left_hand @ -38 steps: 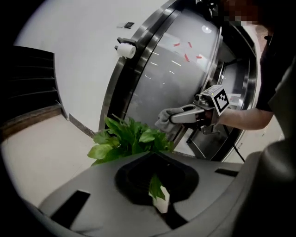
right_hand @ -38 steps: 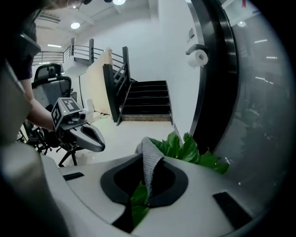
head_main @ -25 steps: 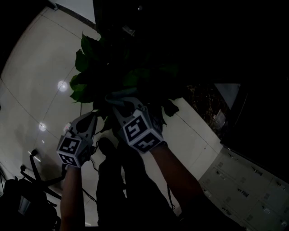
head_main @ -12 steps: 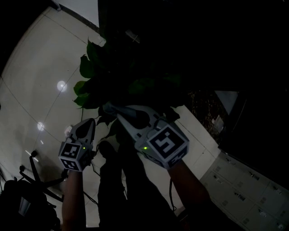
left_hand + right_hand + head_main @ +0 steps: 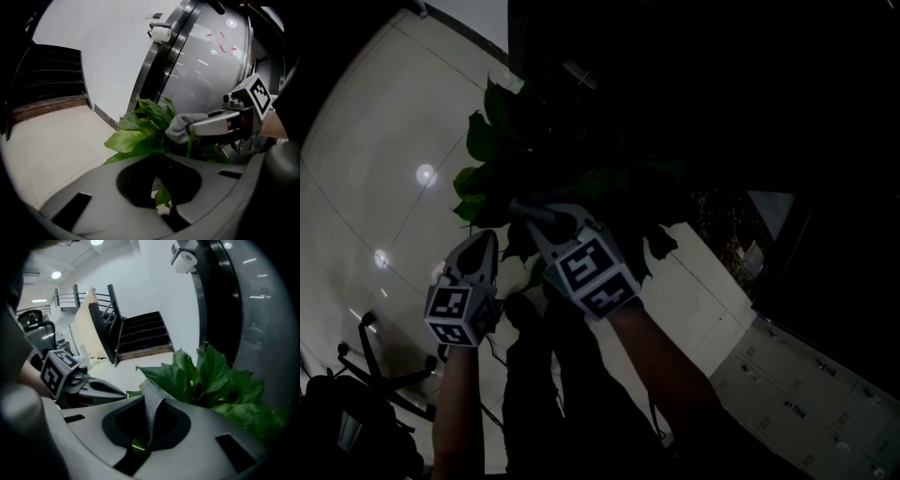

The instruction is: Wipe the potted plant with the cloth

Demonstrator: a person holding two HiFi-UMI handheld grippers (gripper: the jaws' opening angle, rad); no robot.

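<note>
Plant: the potted plant (image 5: 143, 133) sits in the middle of the left gripper view, its broad green leaves bunched before a curved steel-and-glass wall (image 5: 206, 61). In the dark head view it is at upper centre. The pot cannot be made out.
Cloth: a grey cloth (image 5: 151, 406) stands up out of the right tongs, at the centre of the right gripper view, with the foliage directly behind it.
Right tongs (image 5: 140, 442): clamped together on the lower end of the cloth, with a sliver of green just under it. In the left gripper view they enter from the right edge, and the bunched cloth is pressed against the leaves at the plant's right side.
Left tongs (image 5: 162, 207): closed on a small leaf (image 5: 162, 196), bottom centre of their own view, just below the main foliage.
Head view: left tongs at lower left of the plant, right tongs close beside them, tips in the leaves.
Floor (image 5: 384, 159): pale glossy tiles, left side.
</note>
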